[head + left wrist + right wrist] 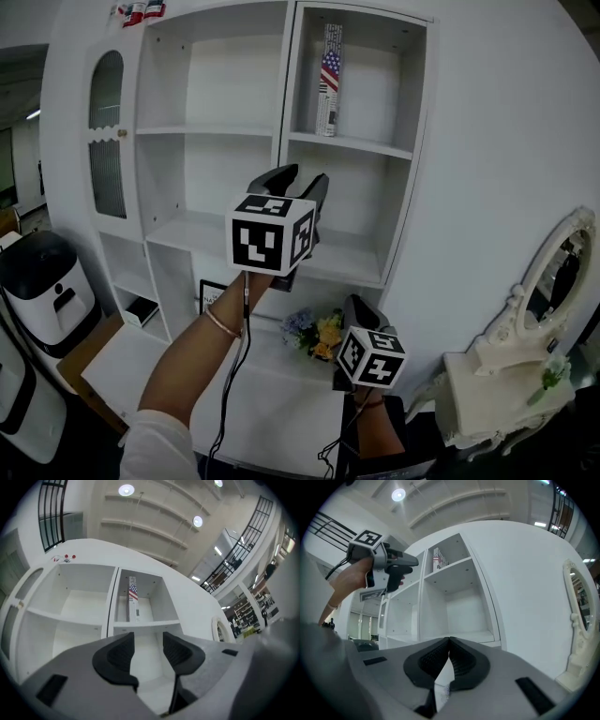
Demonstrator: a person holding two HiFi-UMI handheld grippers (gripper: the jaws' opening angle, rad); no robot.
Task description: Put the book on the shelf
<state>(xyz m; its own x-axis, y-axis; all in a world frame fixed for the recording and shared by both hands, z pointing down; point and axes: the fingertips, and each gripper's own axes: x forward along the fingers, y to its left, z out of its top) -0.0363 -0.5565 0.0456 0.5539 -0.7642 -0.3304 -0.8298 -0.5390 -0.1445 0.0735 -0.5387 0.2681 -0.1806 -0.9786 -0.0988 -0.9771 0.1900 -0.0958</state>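
The book (pixel 329 80), tall and thin with an American flag on its cover, stands upright on the top right shelf (pixel 349 143) of a white shelf unit. It also shows in the left gripper view, book (pixel 133 599), and small in the right gripper view, book (pixel 437 559). My left gripper (pixel 298 178) is raised before the middle shelves, below and left of the book, its jaws open with nothing between them (pixel 148 651). My right gripper (pixel 361 306) hangs lower, near the table, with its fingertips touching (pixel 449 641) and nothing clearly held.
A white table (pixel 281 398) stands under the shelves with a bunch of flowers (pixel 314 333) and a small frame (pixel 211 292). At right is an ornate mirror (pixel 555 272) on a white stand. A white appliance (pixel 47 281) sits at left. The other shelf compartments hold nothing.
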